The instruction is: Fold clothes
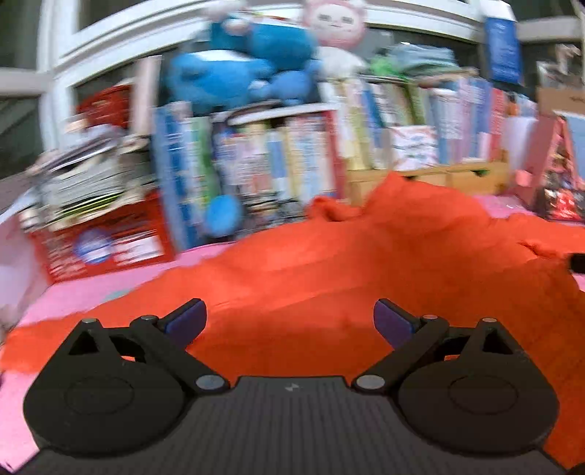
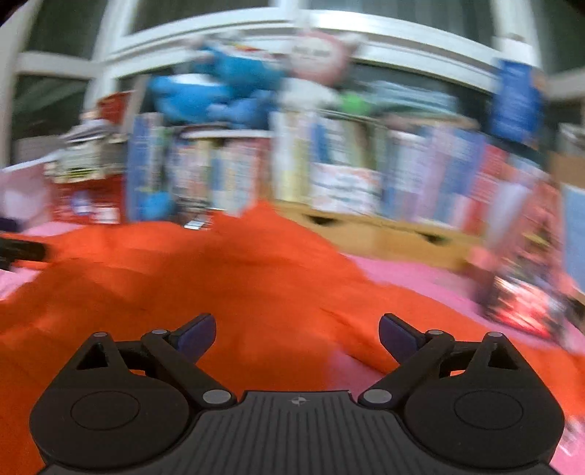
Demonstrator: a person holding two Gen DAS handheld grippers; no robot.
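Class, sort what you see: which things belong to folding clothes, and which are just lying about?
Job:
- crumpled orange cloth garment
- left gripper, open
- right gripper, open

Lying about:
- blue plush toy
- pink-and-white plush toy
- row of upright books

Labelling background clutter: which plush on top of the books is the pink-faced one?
The right-hand plush, pale with a pink face, sitting beside the all-blue plush, which is bigger and lies to its left.

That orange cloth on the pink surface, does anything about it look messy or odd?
Yes. The orange cloth lies crumpled on the pink surface, bunched into a peak near the books rather than spread flat or folded. Both hand-held grippers, left and right, are open above it and hold nothing. Nothing looks spilled or damaged.
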